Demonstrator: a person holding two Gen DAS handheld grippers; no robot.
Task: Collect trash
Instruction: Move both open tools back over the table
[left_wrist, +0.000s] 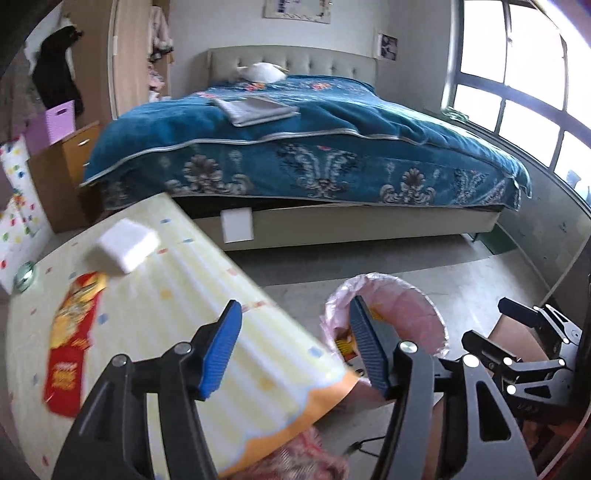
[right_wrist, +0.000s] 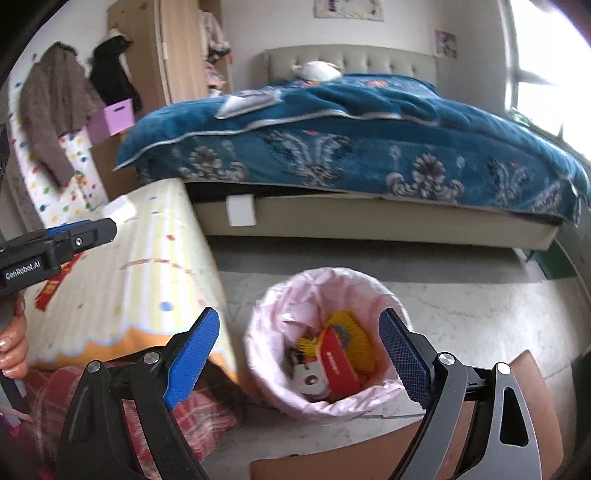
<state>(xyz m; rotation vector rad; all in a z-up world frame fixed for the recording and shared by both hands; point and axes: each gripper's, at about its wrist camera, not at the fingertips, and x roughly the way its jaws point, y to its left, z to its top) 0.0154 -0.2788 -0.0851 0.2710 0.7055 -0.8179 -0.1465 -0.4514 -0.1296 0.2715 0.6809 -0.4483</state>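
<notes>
My left tongs (left_wrist: 295, 347) stand open with nothing between the blue pads. They hang over the near corner of the counter (left_wrist: 177, 295), which wears a pale yellow striped cloth with coloured dots and an orange scalloped hem. One pad sits above the cloth, the other in front of the rim of the trash bin (left_wrist: 424, 306) beyond the counter's edge.

On the counter, up and to the left of my left tongs and well apart from them, lies a red and yellow snack wrapper (left_wrist: 70, 339), flat on the cloth. Above it, further back, sits a white block like a sponge (left_wrist: 127, 245), blurred. A small round shiny thing (left_wrist: 25, 275) lies at the far left edge; I cannot tell what it is.

My right tongs (right_wrist: 299, 362) are spread wide, empty, and frame the trash bin (right_wrist: 266, 325) on the floor: the pink liner's mouth lies between the two pads, lower down. Inside the bin I see a yellow net (right_wrist: 351, 332), a red packet (right_wrist: 338, 365) and a white scrap (right_wrist: 308, 378) piled together.

From the right wrist view my left tongs (right_wrist: 110, 227) show side-on at the left edge, above the counter (right_wrist: 147, 280), with a hand (right_wrist: 13, 347) below them. A teal patterned bed (right_wrist: 369, 140) fills the background.
</notes>
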